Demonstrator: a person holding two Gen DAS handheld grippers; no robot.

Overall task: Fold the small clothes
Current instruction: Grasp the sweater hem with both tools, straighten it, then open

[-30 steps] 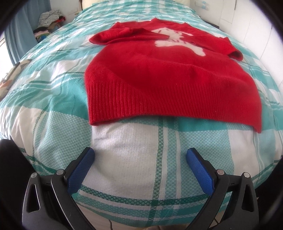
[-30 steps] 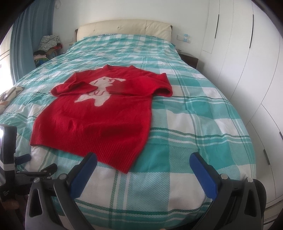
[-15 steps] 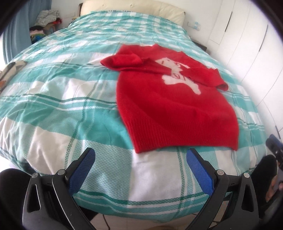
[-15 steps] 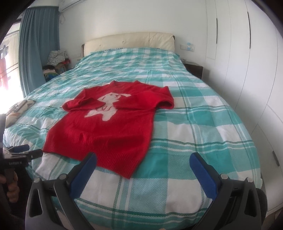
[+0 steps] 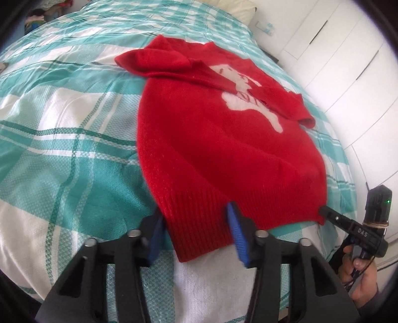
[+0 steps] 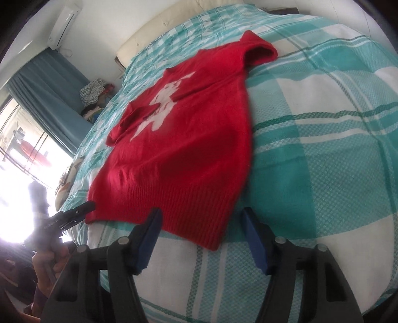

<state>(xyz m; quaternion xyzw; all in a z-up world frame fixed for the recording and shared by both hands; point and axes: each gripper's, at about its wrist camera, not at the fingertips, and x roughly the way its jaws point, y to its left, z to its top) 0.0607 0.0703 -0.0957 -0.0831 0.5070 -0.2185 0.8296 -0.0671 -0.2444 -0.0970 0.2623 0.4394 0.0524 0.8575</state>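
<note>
A small red knit sweater (image 5: 223, 149) with a white animal figure lies flat on the bed, both sleeves folded in over the chest; it also shows in the right wrist view (image 6: 184, 154). My left gripper (image 5: 196, 228) is open, its blue pads on either side of the left corner of the ribbed hem. My right gripper (image 6: 201, 236) is open, its pads on either side of the right hem corner. Each gripper also shows from the side in the other's view, at the opposite hem corner. No fabric is clamped.
The bed has a teal and white checked cover (image 5: 62, 129) (image 6: 323, 139). White wardrobe doors (image 5: 348, 62) stand along the right. A blue curtain (image 6: 49, 94), a clothes pile (image 6: 94, 92) and a bright window are on the left. The headboard (image 6: 174, 22) is at the far end.
Both grippers have dropped down and forward to the sweater's hem, one at each bottom corner. Their jaws have narrowed but remain open. The sweater has not moved.
</note>
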